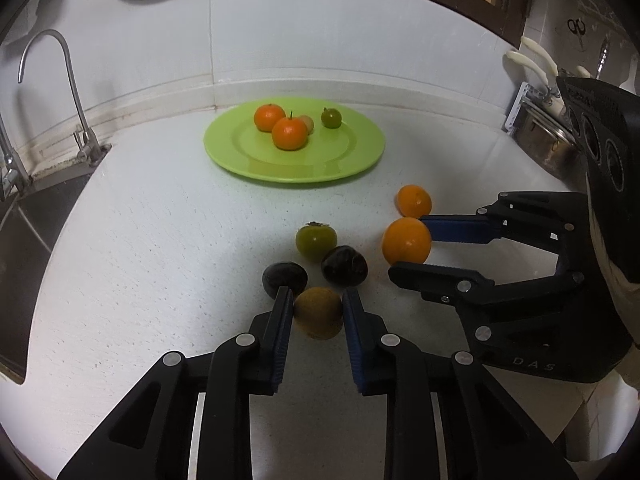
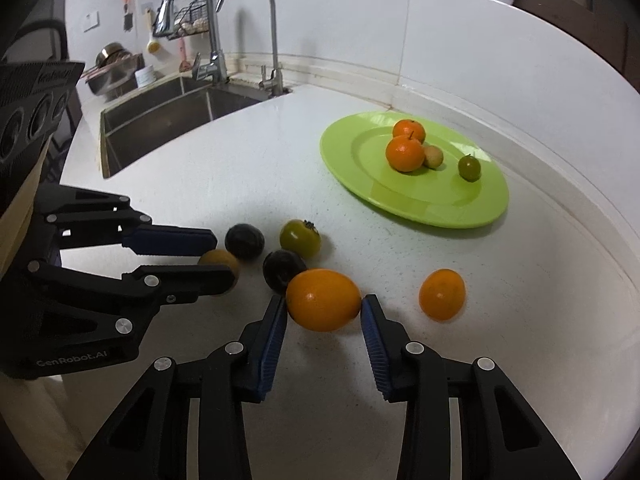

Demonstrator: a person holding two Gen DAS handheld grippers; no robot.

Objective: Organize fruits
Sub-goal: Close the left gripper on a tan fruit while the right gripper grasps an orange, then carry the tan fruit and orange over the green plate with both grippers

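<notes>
A green plate (image 1: 248, 168) (image 2: 460, 208) at the back of the white counter holds two tangerines (image 1: 289, 133), a small pale fruit and a small green fruit (image 1: 331, 117). My left gripper (image 1: 315, 300) (image 2: 224, 258) is shut on a brown-yellow fruit (image 1: 318, 313) (image 2: 218, 258) on the counter. My right gripper (image 2: 323, 304) (image 1: 408, 246) is shut on a large orange (image 2: 323, 300) (image 1: 406, 241). Beside them lie two dark plums (image 1: 344, 265) (image 1: 285, 279), a green persimmon (image 1: 316, 242) (image 2: 300, 239) and another orange (image 1: 414, 201) (image 2: 442, 294).
A steel sink (image 2: 160, 116) with two taps (image 2: 276, 76) lies to the left of the counter. A white wall (image 1: 340, 32) rises behind the plate. A pot and utensil rack (image 1: 548, 136) stand at the right.
</notes>
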